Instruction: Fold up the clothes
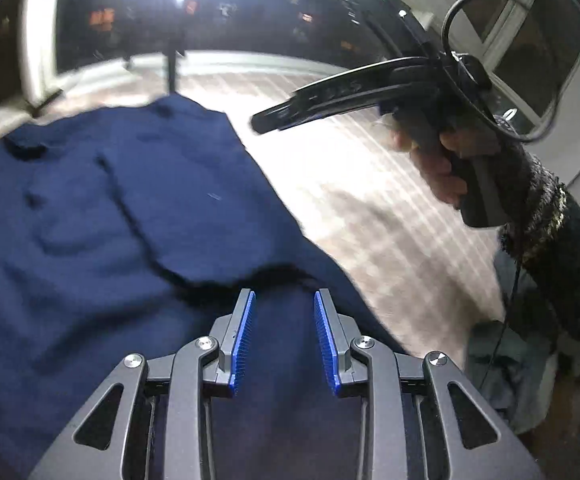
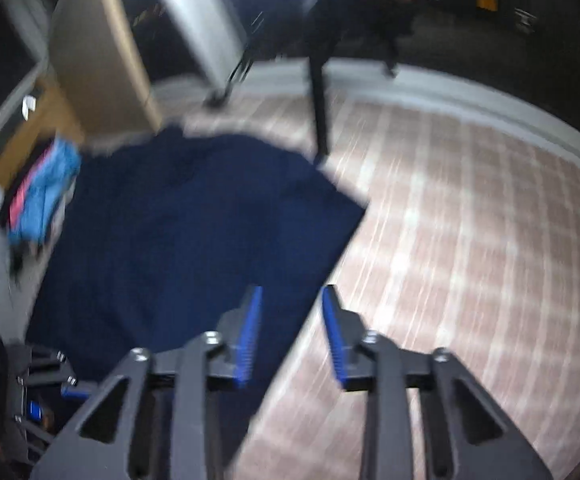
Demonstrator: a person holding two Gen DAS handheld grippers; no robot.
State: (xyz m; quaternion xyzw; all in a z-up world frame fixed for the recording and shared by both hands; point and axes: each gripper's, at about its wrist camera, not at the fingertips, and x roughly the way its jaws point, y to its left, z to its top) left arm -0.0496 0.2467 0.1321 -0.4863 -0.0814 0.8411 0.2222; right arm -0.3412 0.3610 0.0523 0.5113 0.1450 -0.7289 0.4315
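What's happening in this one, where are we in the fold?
A person is folding a navy garment spread on a checked cloth surface, with a two-finger tool in each hand. The left tool hovers over the garment's near part, jaws apart, nothing between them. The right tool sits over the garment's right edge, also open and empty; the right hand holding it shows in the left view. A pile of bright clothes lies off to the side.

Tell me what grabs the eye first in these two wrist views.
The dark navy blue garment dominates, spread flat over the pink-and-white checked cloth surface, filling the left side of both views. In the left wrist view the right gripper hangs above the checked cloth at upper right, held by a hand in a dark fuzzy sleeve. The left gripper stands over the garment, jaws apart with nothing between them.
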